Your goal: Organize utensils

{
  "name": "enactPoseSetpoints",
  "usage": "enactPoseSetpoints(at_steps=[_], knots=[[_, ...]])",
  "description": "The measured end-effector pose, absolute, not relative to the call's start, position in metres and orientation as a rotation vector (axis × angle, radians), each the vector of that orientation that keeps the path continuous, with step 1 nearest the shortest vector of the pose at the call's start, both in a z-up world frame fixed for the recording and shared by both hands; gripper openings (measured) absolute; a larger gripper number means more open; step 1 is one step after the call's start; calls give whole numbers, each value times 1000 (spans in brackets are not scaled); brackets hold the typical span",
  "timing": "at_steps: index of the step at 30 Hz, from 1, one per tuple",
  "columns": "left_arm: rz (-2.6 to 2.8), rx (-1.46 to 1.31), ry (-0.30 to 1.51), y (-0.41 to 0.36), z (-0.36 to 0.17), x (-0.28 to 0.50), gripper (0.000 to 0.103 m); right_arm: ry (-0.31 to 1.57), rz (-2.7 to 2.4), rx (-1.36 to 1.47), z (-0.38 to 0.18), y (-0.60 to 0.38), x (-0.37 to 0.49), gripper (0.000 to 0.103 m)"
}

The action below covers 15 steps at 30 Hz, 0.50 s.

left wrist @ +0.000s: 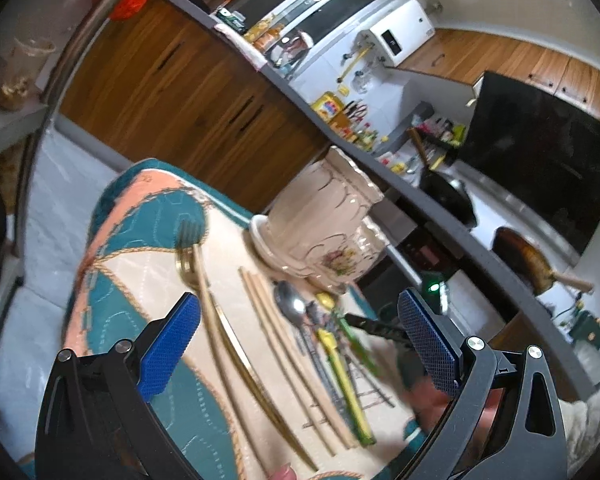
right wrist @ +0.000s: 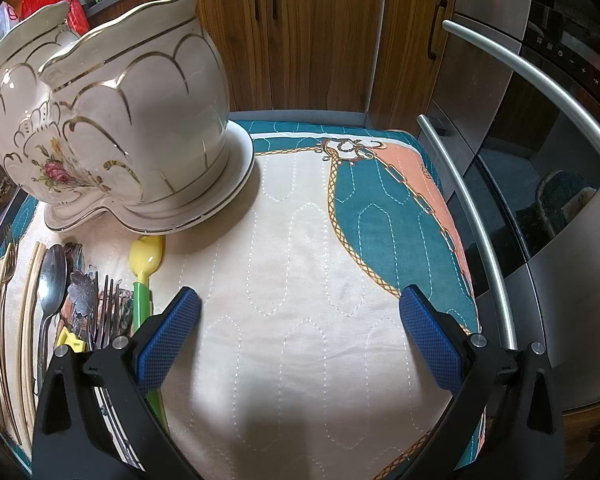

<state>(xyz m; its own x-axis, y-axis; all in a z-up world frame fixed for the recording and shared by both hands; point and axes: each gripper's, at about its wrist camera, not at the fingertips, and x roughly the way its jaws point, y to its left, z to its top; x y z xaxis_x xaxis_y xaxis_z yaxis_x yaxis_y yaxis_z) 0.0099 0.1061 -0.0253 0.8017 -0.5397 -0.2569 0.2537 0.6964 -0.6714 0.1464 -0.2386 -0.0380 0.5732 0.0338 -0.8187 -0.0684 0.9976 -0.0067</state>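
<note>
My left gripper (left wrist: 298, 338) gapes wide above the gold fork (left wrist: 204, 280) near the vase (left wrist: 324, 216); my right gripper (right wrist: 300, 330) spreads wide, empty

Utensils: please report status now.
Left gripper open, right gripper open, both empty. Utensils in a row on the cloth, beside the holder. Nothing blocking.

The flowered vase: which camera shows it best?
The right wrist view: the vase sits close, sharp and almost whole on its saucer. The left wrist view shows it smaller, tilted and slightly blurred, behind the laid-out cutlery.
</note>
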Motion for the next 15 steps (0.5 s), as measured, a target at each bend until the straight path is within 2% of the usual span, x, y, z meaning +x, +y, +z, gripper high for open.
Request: enactPoseSetpoints(at_steps=[4,8,15], knots=[[-327,-549,458,99,-14,-3,98,959,60,-39,-38,-239,146,99],[-154,-308,458,73,8,-15,98,959,60,-39,-38,-239,147,99],[31,-74,597,28,45,-12,98,959,60,-39,-38,-239,147,99]])
